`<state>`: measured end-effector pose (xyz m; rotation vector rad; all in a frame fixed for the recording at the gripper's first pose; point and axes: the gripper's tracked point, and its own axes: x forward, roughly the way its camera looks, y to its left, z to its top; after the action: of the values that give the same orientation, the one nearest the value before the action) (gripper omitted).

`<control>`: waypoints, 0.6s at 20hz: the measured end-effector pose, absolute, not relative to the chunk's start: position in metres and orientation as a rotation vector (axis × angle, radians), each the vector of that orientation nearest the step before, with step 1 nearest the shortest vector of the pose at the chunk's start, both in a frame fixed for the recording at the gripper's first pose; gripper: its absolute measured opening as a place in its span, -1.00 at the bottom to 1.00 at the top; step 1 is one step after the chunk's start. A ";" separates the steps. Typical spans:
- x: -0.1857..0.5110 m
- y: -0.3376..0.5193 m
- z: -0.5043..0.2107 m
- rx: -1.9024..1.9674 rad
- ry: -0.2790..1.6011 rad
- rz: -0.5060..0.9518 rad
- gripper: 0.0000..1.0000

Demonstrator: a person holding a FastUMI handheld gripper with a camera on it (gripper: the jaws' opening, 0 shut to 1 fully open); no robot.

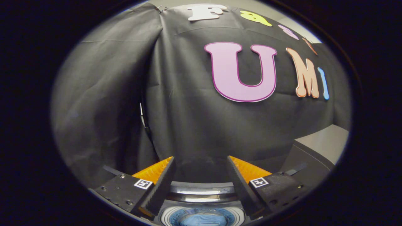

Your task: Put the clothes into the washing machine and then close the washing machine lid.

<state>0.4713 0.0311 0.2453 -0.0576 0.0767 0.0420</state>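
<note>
My gripper (201, 161) is open, its two fingers spread wide with nothing between them, and it hovers high above the washing machine. Below and between the fingers lies the machine's round drum opening (201, 201), ringed by a shiny metal rim (202, 191). A blue piece of clothing (201, 219) lies inside the drum, partly cut off from sight. Part of the grey raised lid (317, 150) stands just to the right of the right finger.
The black cloth wall (176, 103) hangs close beyond the fingers, with a vertical fold and a gap left of the middle (143, 116).
</note>
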 end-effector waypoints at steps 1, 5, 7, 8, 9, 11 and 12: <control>0.470 0.032 0.247 -0.058 0.068 0.043 0.94; 0.470 0.032 0.249 -0.061 0.046 0.049 0.95; 0.469 0.033 0.247 -0.059 0.040 0.063 0.95; 0.470 0.034 0.248 -0.056 0.030 0.073 0.95; 0.469 0.035 0.250 -0.052 0.021 0.081 0.95; 0.467 0.035 0.248 -0.057 0.021 0.094 0.95; 0.468 0.035 0.248 -0.053 0.018 0.099 0.96</control>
<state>0.4679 0.0354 0.2476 -0.0527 0.0181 0.0989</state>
